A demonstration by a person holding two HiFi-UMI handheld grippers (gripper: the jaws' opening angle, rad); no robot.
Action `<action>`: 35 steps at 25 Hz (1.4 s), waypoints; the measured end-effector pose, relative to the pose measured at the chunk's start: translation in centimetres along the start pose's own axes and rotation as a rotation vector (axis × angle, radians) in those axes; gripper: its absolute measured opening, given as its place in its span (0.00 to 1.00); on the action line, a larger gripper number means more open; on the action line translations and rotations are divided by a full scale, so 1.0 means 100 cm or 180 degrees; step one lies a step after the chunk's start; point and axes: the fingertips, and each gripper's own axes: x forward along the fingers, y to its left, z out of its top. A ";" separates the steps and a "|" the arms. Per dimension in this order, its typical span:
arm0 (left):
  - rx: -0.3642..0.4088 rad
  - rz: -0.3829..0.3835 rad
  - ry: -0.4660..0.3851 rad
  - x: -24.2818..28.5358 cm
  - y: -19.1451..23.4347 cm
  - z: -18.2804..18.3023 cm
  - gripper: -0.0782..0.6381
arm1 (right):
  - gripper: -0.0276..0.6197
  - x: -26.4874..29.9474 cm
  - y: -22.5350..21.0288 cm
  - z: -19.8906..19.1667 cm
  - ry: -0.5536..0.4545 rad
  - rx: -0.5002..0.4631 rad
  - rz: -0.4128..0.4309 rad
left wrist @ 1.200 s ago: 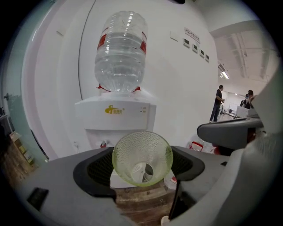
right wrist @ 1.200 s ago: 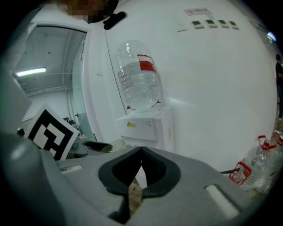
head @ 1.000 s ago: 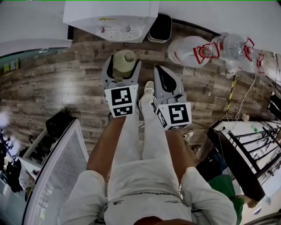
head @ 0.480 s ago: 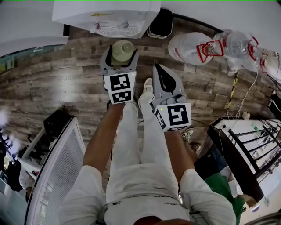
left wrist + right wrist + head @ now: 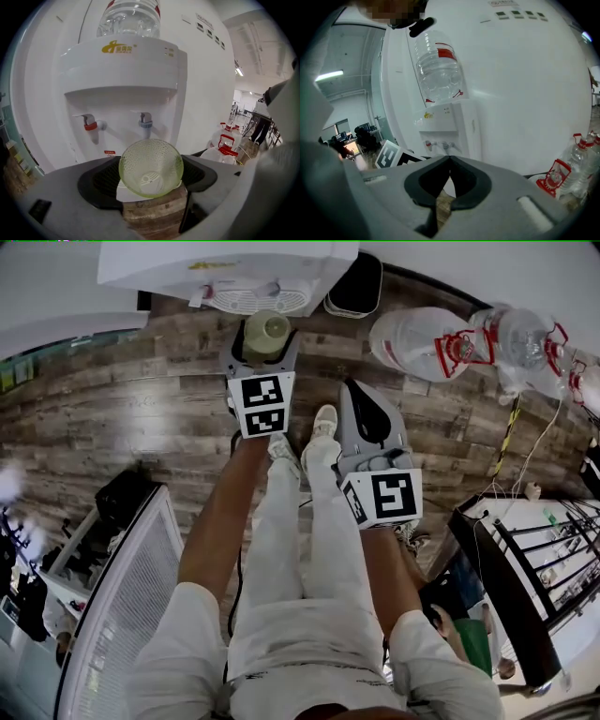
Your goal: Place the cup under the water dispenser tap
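My left gripper (image 5: 263, 337) (image 5: 151, 171) is shut on a pale green glass cup (image 5: 265, 332) (image 5: 150, 167), upright between its jaws with its mouth toward the camera. The white water dispenser (image 5: 230, 268) (image 5: 124, 75) stands right ahead. Its blue tap (image 5: 146, 123) hangs just above and behind the cup's rim, and the red tap (image 5: 90, 125) is off to the left. A drip grille (image 5: 247, 298) lies just beyond the cup in the head view. My right gripper (image 5: 362, 392) (image 5: 449, 158) is shut and empty, lower and to the right.
Large water bottles with red handles (image 5: 441, 343) (image 5: 555, 176) lie on the wooden floor right of the dispenser. A black bin (image 5: 354, 287) sits beside it. A white cabinet (image 5: 117, 615) is at lower left, a black rack (image 5: 525, 568) at right.
My left gripper has carried the cup forward and down, from out on the floor to the dispenser's drip grille. The right gripper has sunk a little.
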 end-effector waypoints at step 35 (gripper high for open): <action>0.0142 -0.0006 0.0153 0.111 0.014 -0.047 0.64 | 0.04 0.024 -0.027 -0.041 0.0185 0.0032 0.0091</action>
